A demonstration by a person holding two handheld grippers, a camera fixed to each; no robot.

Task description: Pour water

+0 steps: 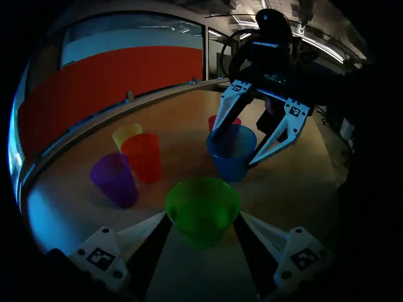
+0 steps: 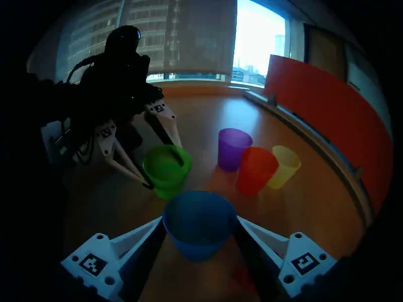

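Two cups gripped at the wooden tabletop (image 1: 292, 191).
The green translucent plastic cup (image 1: 202, 211) is clamped in the left tool (image 1: 203, 215), the blue plastic cup (image 2: 199, 226) in the right tool (image 2: 199, 220); a purple cup (image 1: 115, 178), an orange cup (image 1: 143, 156) and a yellow cup (image 1: 126, 133) are clustered nearby.

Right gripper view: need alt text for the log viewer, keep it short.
The right gripper holds a blue cup between its fingers at bottom centre, over a wooden table. Farther off, the left gripper grips a green cup; a purple cup, an orange cup and a yellow cup stand clustered to the right.
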